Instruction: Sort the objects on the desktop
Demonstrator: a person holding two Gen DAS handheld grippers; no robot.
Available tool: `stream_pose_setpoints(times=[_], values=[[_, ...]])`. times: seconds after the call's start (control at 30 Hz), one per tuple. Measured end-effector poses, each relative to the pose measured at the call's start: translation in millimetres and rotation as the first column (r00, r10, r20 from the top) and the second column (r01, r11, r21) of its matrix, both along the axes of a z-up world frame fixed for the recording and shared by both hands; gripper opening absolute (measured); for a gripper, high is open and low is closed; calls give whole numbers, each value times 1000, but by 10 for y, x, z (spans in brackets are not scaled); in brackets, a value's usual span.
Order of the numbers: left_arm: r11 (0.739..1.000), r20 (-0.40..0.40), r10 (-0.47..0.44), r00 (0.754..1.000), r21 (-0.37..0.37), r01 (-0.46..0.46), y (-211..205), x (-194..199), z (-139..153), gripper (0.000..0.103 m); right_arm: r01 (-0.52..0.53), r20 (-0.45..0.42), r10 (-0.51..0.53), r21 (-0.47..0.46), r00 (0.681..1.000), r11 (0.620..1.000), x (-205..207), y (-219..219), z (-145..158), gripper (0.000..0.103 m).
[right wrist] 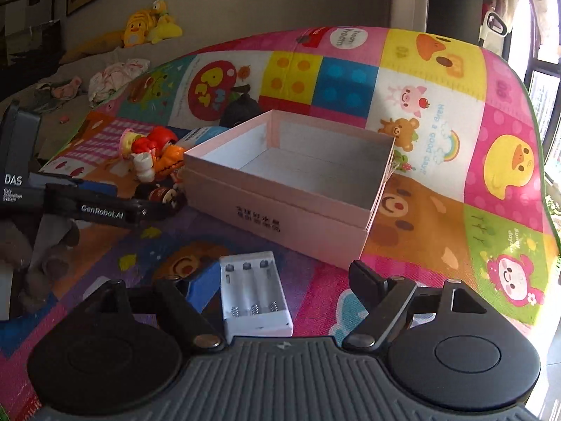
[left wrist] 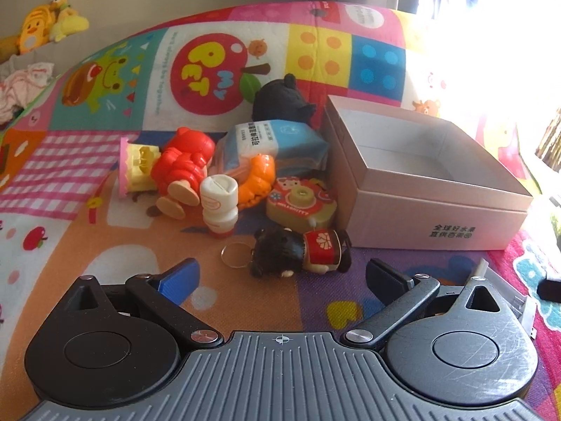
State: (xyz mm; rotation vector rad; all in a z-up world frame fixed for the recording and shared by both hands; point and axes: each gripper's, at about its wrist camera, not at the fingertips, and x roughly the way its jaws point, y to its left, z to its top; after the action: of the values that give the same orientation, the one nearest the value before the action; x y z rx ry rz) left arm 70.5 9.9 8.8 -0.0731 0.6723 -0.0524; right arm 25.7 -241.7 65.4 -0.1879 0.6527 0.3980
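We hold the right gripper (right wrist: 285, 282) with fingers wide around the white battery charger (right wrist: 255, 296), just in front of the empty pink box (right wrist: 280, 207), apparently its destination. Our left gripper (left wrist: 282, 273), fingers also wide and empty, faces the toy pile (left wrist: 224, 175) left of the box.

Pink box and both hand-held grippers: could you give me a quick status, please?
Left hand-held gripper open, empty, facing toy pile. Right hand-held gripper open, white battery charger between fingers, ungripped. Pink box empty. Nothing blocking.
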Motion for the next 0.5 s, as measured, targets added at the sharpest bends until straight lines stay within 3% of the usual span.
stream_pose_setpoints(times=[0.17,0.23,0.33,0.5], values=[[999,-39,22,999,36,-20,-89,145,-11,103,-10,-21,9,-24,1000,1000,-53,191,-295,80],[998,-38,37,999,48,-35,-102,143,18,103,7,-43,-7,-8,999,1000,29,214,-339,73],[998,-28,18,999,63,-17,-112,92,74,103,-2,-70,3,18,998,1000,80,231,-344,49],[998,-30,-59,998,24,59,-73,-27,116,103,-151,-54,151,-4,987,989,-211,294,-324,48]])
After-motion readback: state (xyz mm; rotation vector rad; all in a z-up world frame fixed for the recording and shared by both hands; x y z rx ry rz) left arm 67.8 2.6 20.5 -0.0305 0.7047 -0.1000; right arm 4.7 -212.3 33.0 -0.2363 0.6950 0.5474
